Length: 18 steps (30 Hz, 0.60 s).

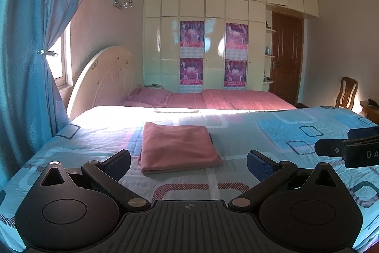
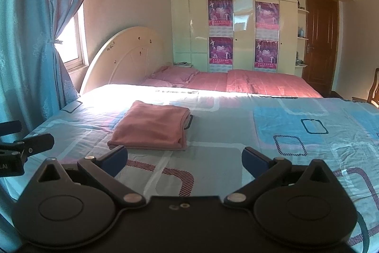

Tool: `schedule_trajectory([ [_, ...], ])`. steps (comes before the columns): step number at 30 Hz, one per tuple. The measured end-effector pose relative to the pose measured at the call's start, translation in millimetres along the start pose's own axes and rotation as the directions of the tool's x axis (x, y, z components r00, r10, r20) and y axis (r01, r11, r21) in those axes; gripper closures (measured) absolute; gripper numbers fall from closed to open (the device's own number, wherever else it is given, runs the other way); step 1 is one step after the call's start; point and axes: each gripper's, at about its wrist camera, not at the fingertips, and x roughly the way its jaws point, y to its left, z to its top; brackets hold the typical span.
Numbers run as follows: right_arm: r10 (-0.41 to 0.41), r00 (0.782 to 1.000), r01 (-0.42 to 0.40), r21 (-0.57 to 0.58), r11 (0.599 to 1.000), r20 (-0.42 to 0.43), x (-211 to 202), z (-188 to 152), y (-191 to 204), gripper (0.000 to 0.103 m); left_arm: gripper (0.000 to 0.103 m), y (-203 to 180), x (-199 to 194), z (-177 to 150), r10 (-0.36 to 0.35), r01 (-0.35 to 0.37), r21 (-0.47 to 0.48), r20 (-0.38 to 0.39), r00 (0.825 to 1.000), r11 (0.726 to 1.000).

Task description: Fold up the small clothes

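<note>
A pink garment [image 1: 177, 148] lies folded into a flat rectangle on the patterned blue bedsheet [image 1: 272, 129]. It also shows in the right wrist view [image 2: 151, 128]. My left gripper [image 1: 188, 164] is open and empty, held just short of the garment's near edge. My right gripper [image 2: 183, 159] is open and empty, a little nearer than the garment and to its right. The right gripper shows at the right edge of the left wrist view [image 1: 350, 148]. The left gripper shows at the left edge of the right wrist view [image 2: 21, 148].
A second bed with pink bedding [image 1: 225, 98] and a cream headboard [image 1: 104, 77] stands behind. Blue curtains [image 1: 26, 63] hang at the left by a window. A white wardrobe [image 1: 213, 27], a brown door [image 1: 286, 58] and a wooden chair [image 1: 347, 93] are at the back.
</note>
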Motion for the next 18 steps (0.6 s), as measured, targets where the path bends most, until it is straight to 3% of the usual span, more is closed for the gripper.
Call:
schedule_trajectory([
  [18, 0.011, 1.0, -0.011, -0.004, 1.0, 0.013, -3.7, 3.9, -7.6, 0.001, 0.0, -3.0, 0.7, 0.1, 0.002, -0.002, -0.011, 0.005, 1.0, 1.0],
])
